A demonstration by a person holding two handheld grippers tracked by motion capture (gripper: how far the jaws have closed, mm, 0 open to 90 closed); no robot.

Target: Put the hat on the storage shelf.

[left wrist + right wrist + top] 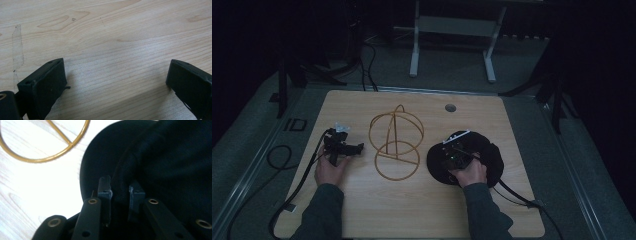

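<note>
Pale wood-grain table [362, 210] carries a thin gold wire stand [395, 145] between the tongs. Right tongs [120, 192] pinch a soft black hat's [160, 157] folded cloth; left tongs [116, 82] gape wide over bare wood.

Matt black cloth hat [484, 150], gold metal wire stand [396, 145], pale wood table [422, 210]
</note>
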